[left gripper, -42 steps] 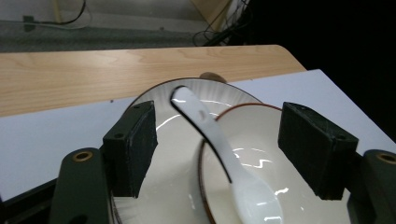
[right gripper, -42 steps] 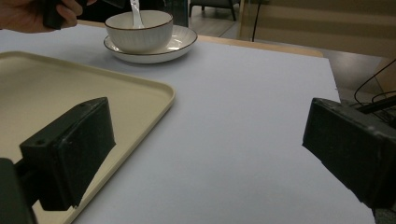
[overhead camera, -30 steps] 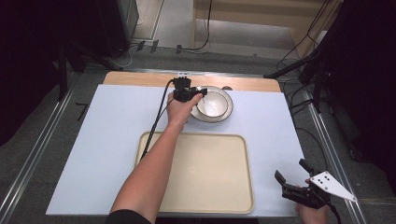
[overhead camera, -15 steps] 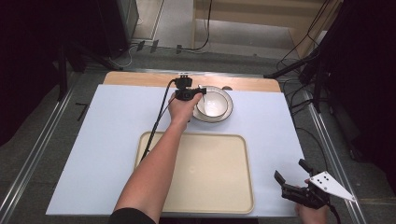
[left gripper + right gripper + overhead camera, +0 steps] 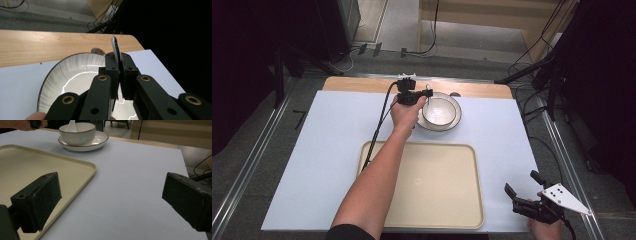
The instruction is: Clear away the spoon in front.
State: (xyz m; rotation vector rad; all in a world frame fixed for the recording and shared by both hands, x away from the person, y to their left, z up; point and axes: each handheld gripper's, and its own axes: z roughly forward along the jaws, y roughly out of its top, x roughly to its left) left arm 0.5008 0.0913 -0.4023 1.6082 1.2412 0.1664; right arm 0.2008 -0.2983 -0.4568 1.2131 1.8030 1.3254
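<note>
White matting covers the wooden table [image 5: 362, 84]; left gripper [image 5: 424, 93] has just closed its jaws on a spoon handle [image 5: 116, 48], with bowl [image 5: 439, 111] and plate [image 5: 455, 120] directly beneath; right gripper [image 5: 526, 188] gapes wide, cream tray [image 5: 472, 200] just left of it

In the left gripper view, the black left gripper [image 5: 119, 75] hides the lower part of the thin white spoon handle [image 5: 115, 47]; the white ribbed plate [image 5: 75, 72] is cut off at six o'clock.
</note>
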